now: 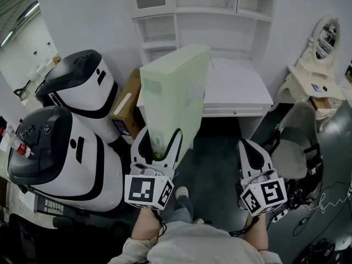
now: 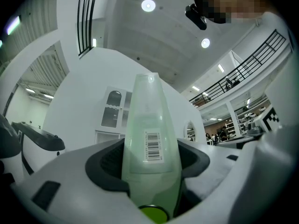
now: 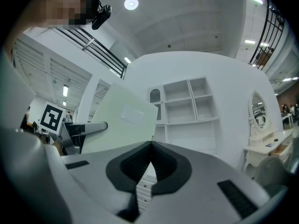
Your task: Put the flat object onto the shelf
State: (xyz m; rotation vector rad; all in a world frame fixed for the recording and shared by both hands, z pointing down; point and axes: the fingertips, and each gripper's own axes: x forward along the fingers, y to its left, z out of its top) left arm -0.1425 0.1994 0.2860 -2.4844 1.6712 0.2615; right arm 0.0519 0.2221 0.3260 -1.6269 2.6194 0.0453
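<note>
The flat object (image 1: pixel 176 92) is a pale green, translucent case held upright, edge toward me. My left gripper (image 1: pixel 159 143) is shut on its lower edge. In the left gripper view the case (image 2: pixel 148 134) stands between the two dark pads (image 2: pixel 105 164), a barcode label facing the camera. Beyond it is the white shelf unit (image 1: pixel 203 15) above a white desk (image 1: pixel 236 87). My right gripper (image 1: pixel 254 154) hangs to the right of the case, apart from it. Its jaws meet with nothing between them (image 3: pixel 150 148). The right gripper view shows the case (image 3: pixel 121 120) at left and the shelf unit (image 3: pixel 191 101) ahead.
Two large white-and-black machines (image 1: pixel 82 87) (image 1: pixel 60 158) stand at the left, a cardboard box (image 1: pixel 127 100) wedged beside the desk. A grey chair (image 1: pixel 300 142) and a white vanity table with an oval mirror (image 1: pixel 322 54) are at the right. Cables lie on the dark floor (image 1: pixel 324 202).
</note>
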